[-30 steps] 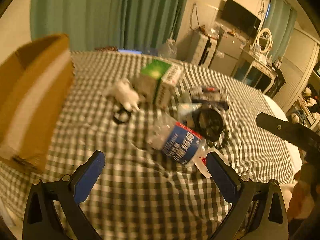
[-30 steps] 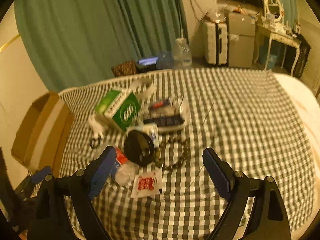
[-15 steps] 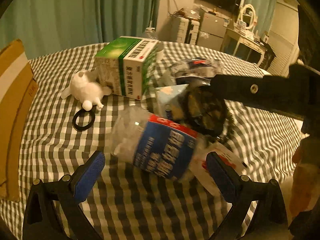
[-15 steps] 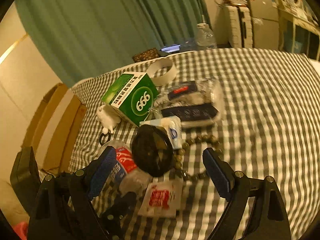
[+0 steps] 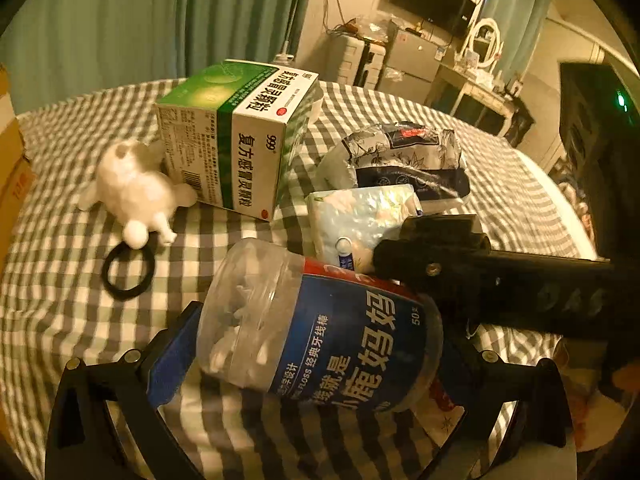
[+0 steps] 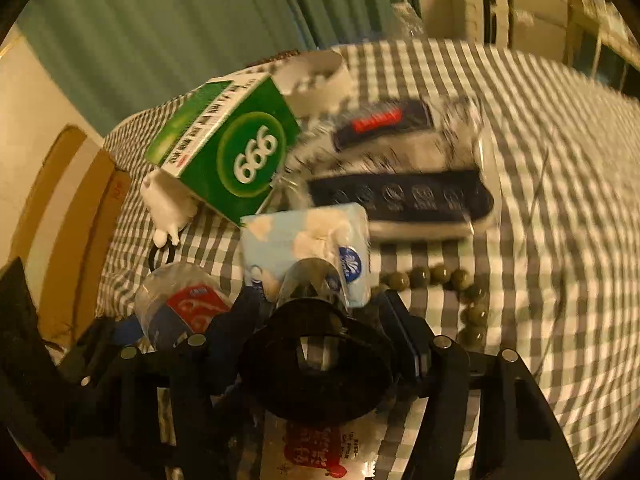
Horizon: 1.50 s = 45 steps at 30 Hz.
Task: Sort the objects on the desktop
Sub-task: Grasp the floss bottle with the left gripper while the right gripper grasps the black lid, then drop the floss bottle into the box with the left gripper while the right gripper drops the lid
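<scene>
Now floss jar (image 5: 320,332) between left tongs (image 5: 316,344); black disc (image 6: 316,364) between right tongs (image 6: 320,336).

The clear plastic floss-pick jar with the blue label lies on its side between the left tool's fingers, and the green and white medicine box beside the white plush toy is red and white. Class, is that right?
One detail is wrong: the medicine box is green and white, not red and white, as the left wrist view shows. The rest stands: the clear plastic floss-pick jar lies on its side between the fingers of the left tool, and the box sits beside the white plush toy.
</scene>
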Tool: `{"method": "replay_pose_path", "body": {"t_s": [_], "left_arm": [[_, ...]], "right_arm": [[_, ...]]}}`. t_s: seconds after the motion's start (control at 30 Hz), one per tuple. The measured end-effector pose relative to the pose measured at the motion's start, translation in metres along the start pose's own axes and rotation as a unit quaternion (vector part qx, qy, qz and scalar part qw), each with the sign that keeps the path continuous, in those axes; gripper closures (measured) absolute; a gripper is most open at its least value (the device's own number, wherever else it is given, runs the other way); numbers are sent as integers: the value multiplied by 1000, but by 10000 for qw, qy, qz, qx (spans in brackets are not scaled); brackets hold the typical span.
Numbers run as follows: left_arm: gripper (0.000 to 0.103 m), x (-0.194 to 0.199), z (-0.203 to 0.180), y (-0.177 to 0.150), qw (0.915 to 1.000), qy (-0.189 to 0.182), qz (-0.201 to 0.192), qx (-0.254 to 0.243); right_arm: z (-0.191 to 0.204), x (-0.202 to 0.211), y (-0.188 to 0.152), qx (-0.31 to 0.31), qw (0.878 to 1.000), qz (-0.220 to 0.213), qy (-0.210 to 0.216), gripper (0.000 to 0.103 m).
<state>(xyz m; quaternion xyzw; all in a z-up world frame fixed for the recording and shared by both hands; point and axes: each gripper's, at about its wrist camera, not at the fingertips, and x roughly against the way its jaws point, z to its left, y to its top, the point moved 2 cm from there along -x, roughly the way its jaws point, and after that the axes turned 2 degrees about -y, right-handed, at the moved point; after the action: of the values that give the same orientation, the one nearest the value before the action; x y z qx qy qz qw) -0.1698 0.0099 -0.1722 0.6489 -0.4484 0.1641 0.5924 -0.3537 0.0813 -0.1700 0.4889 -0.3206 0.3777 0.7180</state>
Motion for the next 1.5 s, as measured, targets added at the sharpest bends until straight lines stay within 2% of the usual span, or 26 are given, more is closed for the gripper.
{"method": "replay_pose_path", "body": {"t_s": [0.03,0.1,0.23,0.3,0.43,0.5,0.6,0.77,0.9,0.97,1.1,1.33,1.4,1.5], "left_arm": [[4,1,3,-1,9999,-97,-5,40],[5,7,3,-2,9998,-175,-79,11],[7,29,3,0,9989,29,-462,-120],[7,38,4,1,9986,-4,-517,-64],[7,54,2,-4,9987,210,-452,-128],[7,64,4,-7,9990,233,-392,-2],[7,84,6,-9,9982,1,-365,469],[7,132,-6,2,9975,205,-538,420],[7,187,3,24,9954,266,-733,565],[7,216,12,38,9931,464,-901,586],[7,265,32,62,9882,1014,-1100,317],[7,311,94,65,9827,1520,-1021,281],[7,318,116,58,9797,1583,-1123,495],[7,325,148,44,9758,1468,-1340,910]], "right_arm": [[-5,2,0,-109,9999,-7,65,41],[-10,7,-1,-174,9998,-75,29,41],[-17,21,-3,-352,9990,-267,21,41],[-22,30,-5,-548,9980,-320,35,41],[-30,54,-13,-753,9963,-414,21,41],[-34,68,-15,-804,9957,-460,-33,41],[-29,88,-17,-939,9940,-550,98,41],[17,126,-16,-365,9956,-855,86,41],[64,157,-21,-47,9937,-1106,145,41],[86,175,-22,130,9923,-1211,227,41],[130,206,-18,391,9878,-1447,412,41],[196,216,-20,969,9812,-1545,624,41],[212,210,-22,1019,9807,-1483,764,41],[240,191,-21,1057,9820,-1238,956,41]]}}
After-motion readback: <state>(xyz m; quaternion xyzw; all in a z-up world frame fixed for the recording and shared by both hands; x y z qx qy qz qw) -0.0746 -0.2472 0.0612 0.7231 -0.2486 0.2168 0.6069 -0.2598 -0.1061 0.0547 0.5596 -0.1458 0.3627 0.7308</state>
